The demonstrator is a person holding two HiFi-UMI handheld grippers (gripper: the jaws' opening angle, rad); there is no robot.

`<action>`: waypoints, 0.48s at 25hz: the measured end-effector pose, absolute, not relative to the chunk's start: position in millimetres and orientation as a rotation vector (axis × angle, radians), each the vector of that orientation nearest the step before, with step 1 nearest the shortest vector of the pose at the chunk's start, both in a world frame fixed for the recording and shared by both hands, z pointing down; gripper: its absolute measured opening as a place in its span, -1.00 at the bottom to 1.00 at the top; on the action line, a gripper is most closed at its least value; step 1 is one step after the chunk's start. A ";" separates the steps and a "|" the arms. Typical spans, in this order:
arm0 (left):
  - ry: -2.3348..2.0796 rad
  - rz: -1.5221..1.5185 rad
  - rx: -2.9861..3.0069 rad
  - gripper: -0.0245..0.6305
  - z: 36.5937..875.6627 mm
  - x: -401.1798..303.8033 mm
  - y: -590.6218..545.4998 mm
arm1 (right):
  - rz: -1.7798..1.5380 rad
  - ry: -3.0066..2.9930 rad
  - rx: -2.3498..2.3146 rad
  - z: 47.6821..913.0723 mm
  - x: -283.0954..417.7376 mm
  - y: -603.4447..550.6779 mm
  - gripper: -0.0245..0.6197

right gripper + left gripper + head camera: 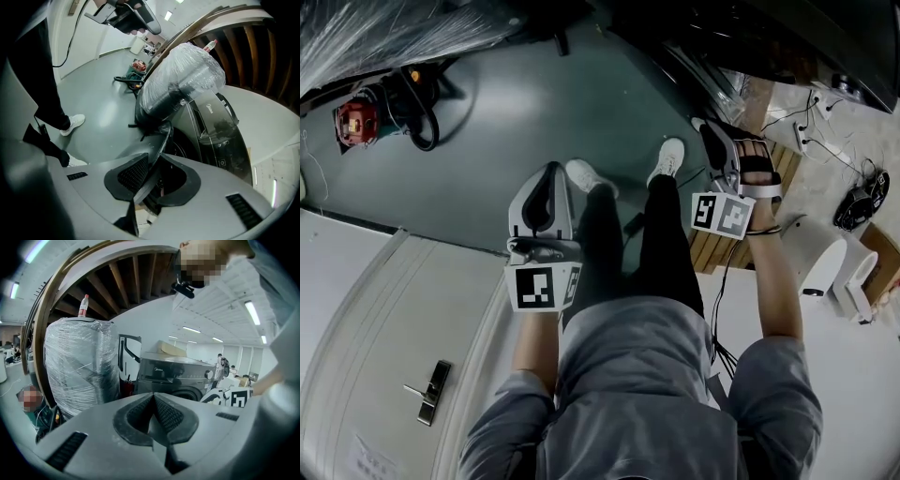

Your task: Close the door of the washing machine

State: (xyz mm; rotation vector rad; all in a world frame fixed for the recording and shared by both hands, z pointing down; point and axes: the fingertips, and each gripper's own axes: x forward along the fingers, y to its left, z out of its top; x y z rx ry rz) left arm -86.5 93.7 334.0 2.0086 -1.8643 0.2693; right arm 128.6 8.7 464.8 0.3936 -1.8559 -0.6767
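The dark grey washing machine [220, 126] stands with its round door [161, 140] swung open toward me. In the right gripper view the door's thin rim runs between the jaws, and my right gripper [154, 157] is shut on that rim. From the head view the right gripper [719, 133] reaches toward the dark machine [759, 42] at the top right. My left gripper [551, 172] hangs over the grey floor in front of the person's legs, apart from the machine. Its jaws [153, 395] are shut with nothing in them, and the machine [173, 373] shows farther off in that view.
A bulky object wrapped in clear plastic [180, 75] stands beside the machine with a bottle [83, 305] on top. A white door with a handle [431, 389] lies at the lower left. A red tool and cables [356, 120] sit at the far left, a wooden pallet [722, 248] at my right.
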 end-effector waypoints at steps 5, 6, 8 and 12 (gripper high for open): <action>-1.844 0.274 2.021 -0.93 336.8 -77.7 90.2 | -0.680 -1.831 0.456 464.9 137.7 -5.5 -0.72; -1.838 0.276 2.025 -0.93 338.2 -75.5 89.6 | -0.684 -1.824 0.479 464.7 139.0 -9.5 -0.72; -1.824 0.280 2.029 -0.93 341.6 -70.2 88.2 | -0.680 -1.812 0.543 465.3 142.6 -17.9 -0.72; -1.796 0.270 2.041 -0.93 344.3 -56.6 84.4 | -0.552 -1.882 0.840 454.0 157.0 -36.9 -0.74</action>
